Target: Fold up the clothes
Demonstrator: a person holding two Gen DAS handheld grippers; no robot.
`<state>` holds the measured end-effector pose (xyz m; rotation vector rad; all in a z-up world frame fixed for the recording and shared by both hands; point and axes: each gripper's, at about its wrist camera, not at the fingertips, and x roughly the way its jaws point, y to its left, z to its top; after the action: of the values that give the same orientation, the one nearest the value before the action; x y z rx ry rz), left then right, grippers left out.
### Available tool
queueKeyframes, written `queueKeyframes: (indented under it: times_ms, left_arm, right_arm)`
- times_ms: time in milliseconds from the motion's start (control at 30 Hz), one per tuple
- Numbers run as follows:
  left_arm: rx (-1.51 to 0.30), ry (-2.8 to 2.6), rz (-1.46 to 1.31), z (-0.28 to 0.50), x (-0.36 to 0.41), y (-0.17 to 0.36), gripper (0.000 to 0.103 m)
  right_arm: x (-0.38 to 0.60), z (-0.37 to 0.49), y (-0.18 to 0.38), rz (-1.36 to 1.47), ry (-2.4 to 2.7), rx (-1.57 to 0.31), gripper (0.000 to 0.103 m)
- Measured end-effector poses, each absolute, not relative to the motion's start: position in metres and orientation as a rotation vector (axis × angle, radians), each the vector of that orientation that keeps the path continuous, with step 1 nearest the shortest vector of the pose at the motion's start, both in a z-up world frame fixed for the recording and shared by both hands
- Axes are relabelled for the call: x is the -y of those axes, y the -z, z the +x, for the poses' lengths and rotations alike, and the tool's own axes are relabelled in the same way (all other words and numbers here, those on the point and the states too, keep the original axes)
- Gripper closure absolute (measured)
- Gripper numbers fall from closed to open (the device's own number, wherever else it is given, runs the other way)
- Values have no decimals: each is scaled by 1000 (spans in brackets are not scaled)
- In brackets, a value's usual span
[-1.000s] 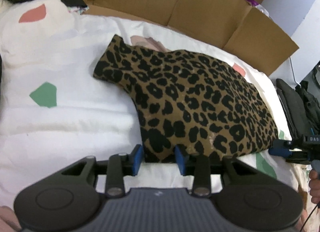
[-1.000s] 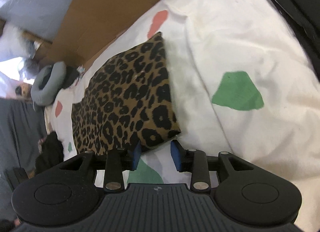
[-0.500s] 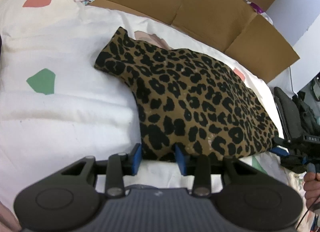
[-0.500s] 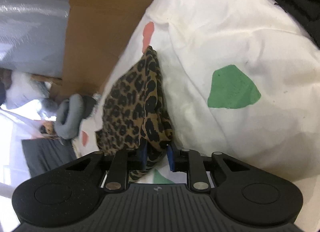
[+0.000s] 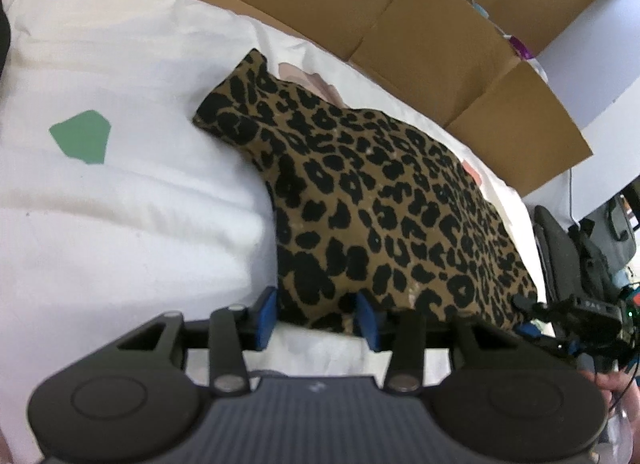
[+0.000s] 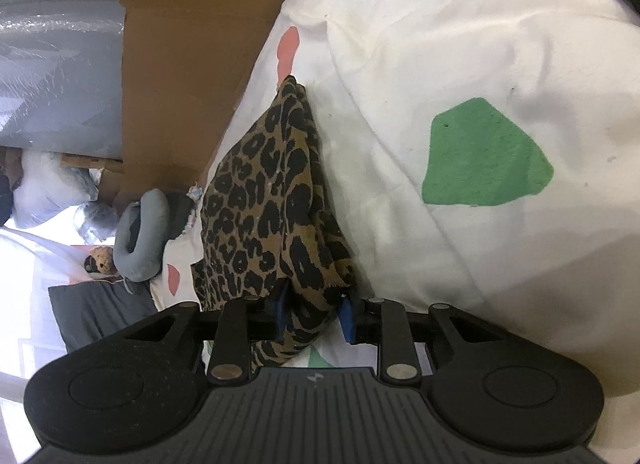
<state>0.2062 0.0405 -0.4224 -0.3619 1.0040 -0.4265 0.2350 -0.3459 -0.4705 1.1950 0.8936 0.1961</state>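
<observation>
A leopard-print garment lies folded on a white bedsheet with green and coral patches. My left gripper is at its near left corner, blue pads on either side of the hem, jaws still fairly wide. My right gripper has its jaws closed on the garment's other near corner, which bunches between the pads and lifts slightly. The right gripper also shows at the right edge of the left wrist view.
Flattened cardboard stands along the far side of the bed. A grey neck pillow and dark clothing lie at the far end. A black chair is beside the bed on the right.
My right gripper moved onto the garment's corner and closed on it, bunching the cloth. My left gripper advanced so the hem sits between its pads.
</observation>
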Motion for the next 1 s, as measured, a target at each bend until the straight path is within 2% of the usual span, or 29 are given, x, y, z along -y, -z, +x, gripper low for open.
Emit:
queueKeyframes:
  times_ms: [67, 233, 300, 333, 367, 467, 1000]
  left_arm:
    - [-994, 442, -341, 207, -39, 423, 60]
    - [-993, 473, -315, 210, -41, 427, 61]
    - [-1001, 465, -305, 213, -41, 428, 69]
    - [-1009, 460, -306, 215, -42, 429, 85]
    - [-1024, 456, -321, 217, -45, 430, 90]
    - [-1048, 450, -344, 220, -50, 429, 96]
    - [-1150, 452, -464, 217, -50, 412, 100]
  right_arm:
    - [346, 235, 469, 1188, -194, -893, 90]
    - [345, 238, 462, 1151, -205, -885, 92]
    - [346, 237, 461, 1153, -206, -874, 92]
    - [346, 236, 461, 1153, -205, -870, 92]
    - [346, 236, 461, 1154, -204, -867, 93]
    - [346, 235, 458, 1142, -210, -858, 93]
    - [367, 237, 425, 1035, -188, -810, 94]
